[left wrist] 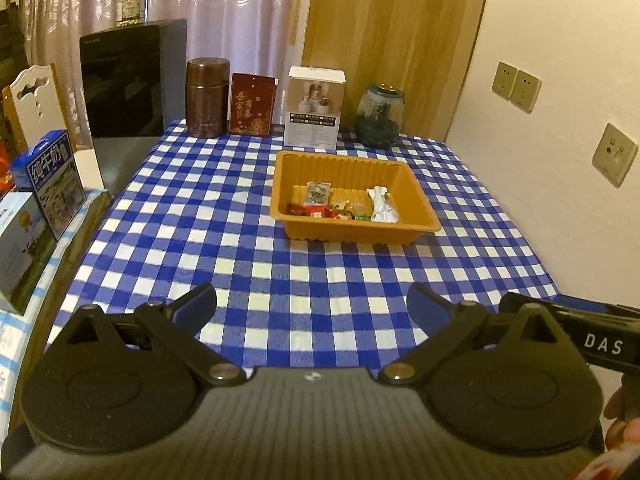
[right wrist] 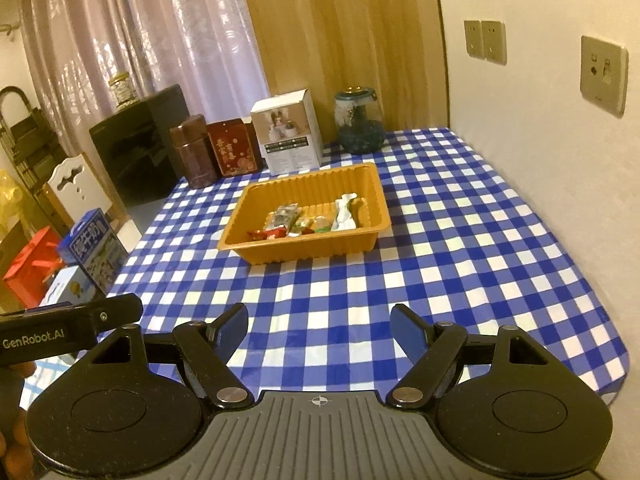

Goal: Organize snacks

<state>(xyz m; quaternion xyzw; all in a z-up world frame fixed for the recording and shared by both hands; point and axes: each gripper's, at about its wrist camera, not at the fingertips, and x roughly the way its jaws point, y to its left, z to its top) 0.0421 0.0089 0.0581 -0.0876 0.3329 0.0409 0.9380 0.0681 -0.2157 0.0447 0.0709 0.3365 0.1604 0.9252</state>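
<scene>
Snacks (left wrist: 344,204): small wrapped packets, heaped at the near end of the tray (left wrist: 416,184). Tray: orange, ribbed, mid-tabletop (left wrist: 240,240). None seen loose on the checked cloth. Left claw (left wrist: 312,306) and right claw (right wrist: 318,330): both spread wide, empty, near edge, well short of tray. Judgement: task looks about done; sweep the cloth before withdrawing, and don't nudge the light tray.

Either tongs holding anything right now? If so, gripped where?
Nothing held. Left tongs and right tongs both stand open and empty over the tablecloth; the snacks lie in the tray.
</scene>
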